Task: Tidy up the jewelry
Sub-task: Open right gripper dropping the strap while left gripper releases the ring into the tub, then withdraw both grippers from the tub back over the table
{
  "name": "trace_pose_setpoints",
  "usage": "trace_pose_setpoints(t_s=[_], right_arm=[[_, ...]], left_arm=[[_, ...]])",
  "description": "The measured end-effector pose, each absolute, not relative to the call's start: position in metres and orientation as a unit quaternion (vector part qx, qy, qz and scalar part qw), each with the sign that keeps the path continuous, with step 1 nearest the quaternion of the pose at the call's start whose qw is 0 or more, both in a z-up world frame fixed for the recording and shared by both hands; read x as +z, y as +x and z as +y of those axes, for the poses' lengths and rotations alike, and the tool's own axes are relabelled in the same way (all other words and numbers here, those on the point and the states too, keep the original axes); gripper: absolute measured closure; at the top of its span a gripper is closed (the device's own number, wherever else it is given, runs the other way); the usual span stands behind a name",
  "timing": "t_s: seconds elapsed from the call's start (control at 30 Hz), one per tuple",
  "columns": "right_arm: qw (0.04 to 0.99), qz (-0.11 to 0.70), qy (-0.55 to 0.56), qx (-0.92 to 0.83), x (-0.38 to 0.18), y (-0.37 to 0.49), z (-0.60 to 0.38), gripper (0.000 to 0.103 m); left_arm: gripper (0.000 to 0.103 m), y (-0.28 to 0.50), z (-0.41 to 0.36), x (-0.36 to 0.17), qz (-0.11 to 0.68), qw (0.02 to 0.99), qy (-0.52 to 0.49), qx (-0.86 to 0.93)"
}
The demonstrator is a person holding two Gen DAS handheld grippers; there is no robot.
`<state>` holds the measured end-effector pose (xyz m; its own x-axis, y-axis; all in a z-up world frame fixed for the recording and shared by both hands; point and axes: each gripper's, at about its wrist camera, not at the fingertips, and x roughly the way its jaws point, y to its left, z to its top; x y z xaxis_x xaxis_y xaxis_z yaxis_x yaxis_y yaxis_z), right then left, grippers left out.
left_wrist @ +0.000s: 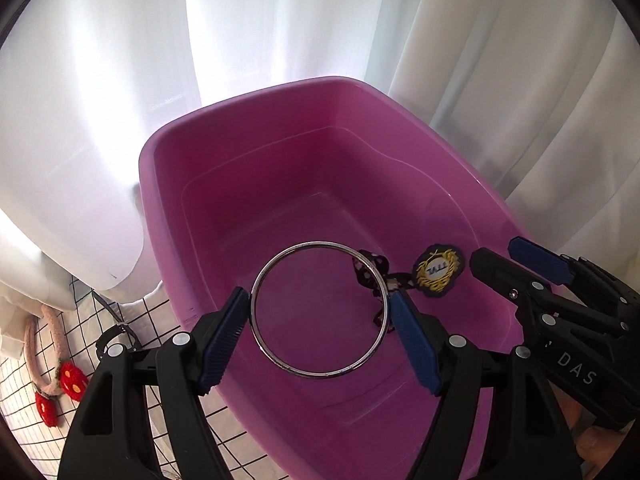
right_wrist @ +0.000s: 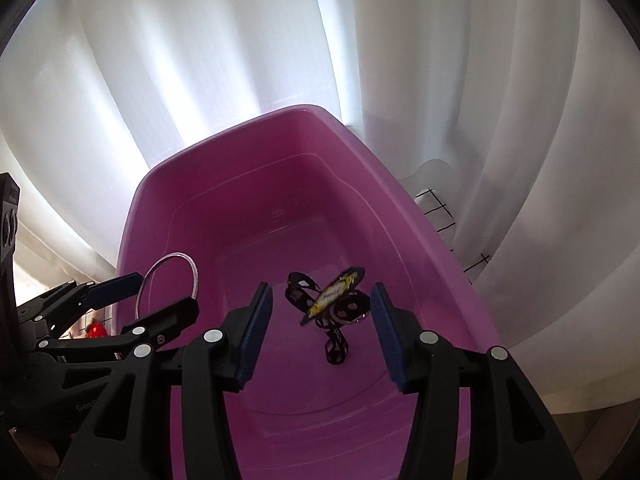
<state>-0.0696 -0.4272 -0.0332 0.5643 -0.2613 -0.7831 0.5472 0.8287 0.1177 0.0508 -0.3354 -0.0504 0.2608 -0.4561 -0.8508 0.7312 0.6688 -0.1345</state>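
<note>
A pink plastic tub fills both views. My left gripper holds a silver bangle across its width between its blue pads, above the tub's inside. The bangle also shows in the right wrist view. A black patterned strap with a yellow and black round badge is inside the tub, apparently in mid-air. My right gripper is open and empty just above it; it shows at the right of the left wrist view.
White curtains hang behind the tub. A white cloth with a black grid covers the table. A pink ring with red strawberry charms and a dark clasp lie at the left.
</note>
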Motion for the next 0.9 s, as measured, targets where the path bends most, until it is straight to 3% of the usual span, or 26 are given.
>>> trace_pose_setpoints(t_s=[0.23, 0.9], right_arm=[[0.862, 0.405, 0.187, -0.239, -0.032, -0.079, -0.435, 0.043], [0.889, 0.367, 0.195, -0.193, -0.009, -0.087, -0.391, 0.042]], left_arm=[[0.009, 0.051, -0.331, -0.045, 0.47, 0.785, 0.14, -0.379], [0.008, 0.039, -0.251, 0.017, 0.415, 0.831, 0.081, -0.362]])
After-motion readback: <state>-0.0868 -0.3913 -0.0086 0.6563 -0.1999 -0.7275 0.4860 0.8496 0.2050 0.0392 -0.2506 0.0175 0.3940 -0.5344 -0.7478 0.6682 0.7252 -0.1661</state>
